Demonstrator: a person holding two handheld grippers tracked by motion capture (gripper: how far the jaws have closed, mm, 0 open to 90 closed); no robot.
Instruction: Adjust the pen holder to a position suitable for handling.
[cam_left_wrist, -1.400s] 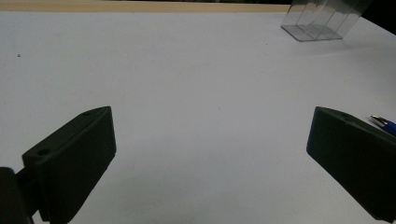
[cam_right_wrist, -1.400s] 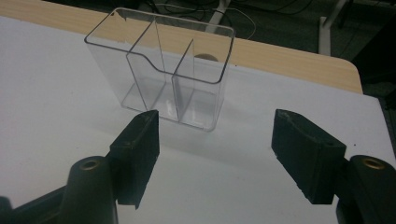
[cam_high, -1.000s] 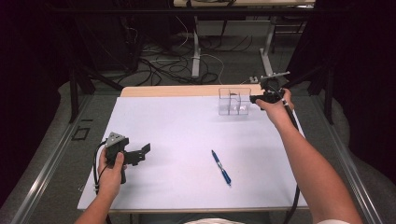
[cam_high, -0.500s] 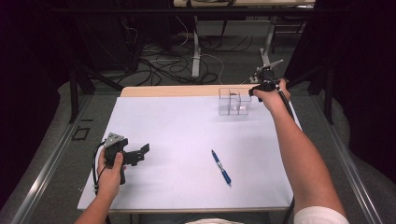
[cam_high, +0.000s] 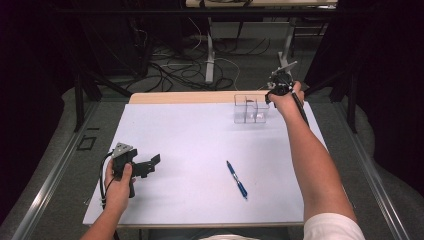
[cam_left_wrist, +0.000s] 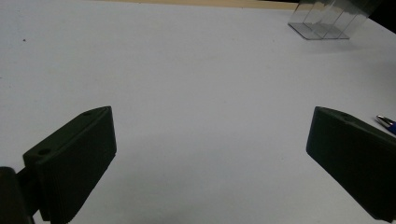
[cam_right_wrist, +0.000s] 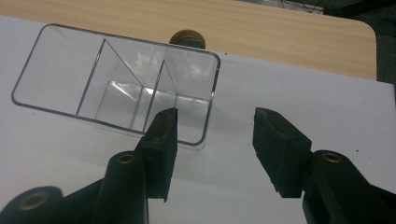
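Setting: a white-topped table (cam_high: 200, 150) with a light wooden strip along its far edge, seen from above; a person's two forearms reach in from the near side, each hand holding a black two-jaw gripper.

Task thing: a clear plastic three-compartment organiser box (cam_high: 251, 108) stands near the far right of the table, just in front of the wooden strip. All three compartments look empty.

Right gripper: the right gripper (cam_right_wrist: 212, 140) hovers over the box's right-hand end. Its jaws stand partly apart and have just been closing. One jaw sits above the end compartment and the other outside the end wall, so that wall lies between them, but the pads do not press on it.

Left gripper: the left gripper (cam_left_wrist: 210, 154) rests low at the near left of the table, jaws spread wide with nothing between them, well apart from the box.

Other item: a blue ballpoint pen (cam_high: 236, 179) lies on the white surface, right of centre, near the front edge.

Step in hand: judged as the approach to grasp the box by its end wall.

Next move: likely a small descent so the jaws straddle the thin wall squarely, then a gentle squeeze; the smooth plastic may slip or tip.
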